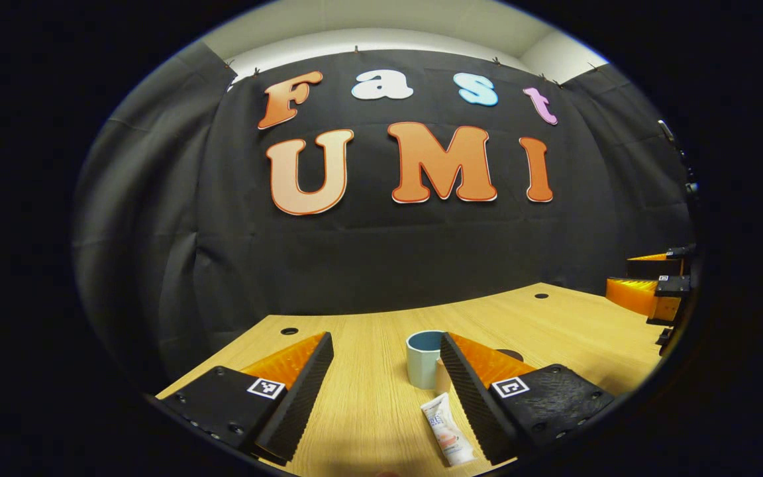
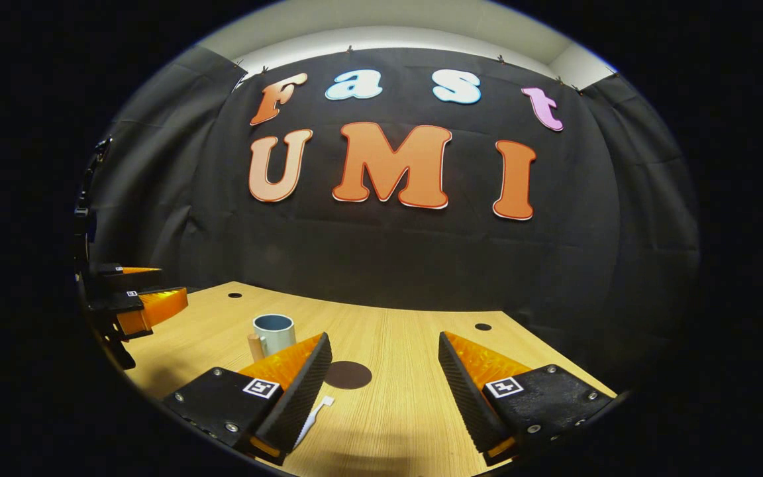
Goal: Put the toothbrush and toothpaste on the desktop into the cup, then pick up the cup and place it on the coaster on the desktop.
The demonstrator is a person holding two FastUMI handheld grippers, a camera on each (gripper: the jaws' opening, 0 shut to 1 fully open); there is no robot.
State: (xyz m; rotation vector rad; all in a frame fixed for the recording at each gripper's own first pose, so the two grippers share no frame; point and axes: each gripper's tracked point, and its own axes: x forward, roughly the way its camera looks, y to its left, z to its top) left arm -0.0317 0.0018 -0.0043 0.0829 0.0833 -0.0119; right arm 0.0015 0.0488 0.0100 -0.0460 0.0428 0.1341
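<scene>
Both grippers spread wide, empty: left gripper (image 1: 387,391), right gripper (image 2: 385,391). Toothpaste (image 1: 448,429) against left gripper's right finger; risk: nudged aside. Cup (image 1: 423,358) beyond fingertips; risk: tipped. Toothbrush (image 2: 314,415) half hidden under right gripper's left finger.

Booth interior. A light wood-grain bench (image 1: 381,397) with round cable holes (image 1: 289,330) extends ahead of the tongs. Black cloth wall (image 1: 381,252), creased and clipped along its top edge, rises behind it; a pale lit wall and ceiling (image 1: 381,20) lie above.
</scene>
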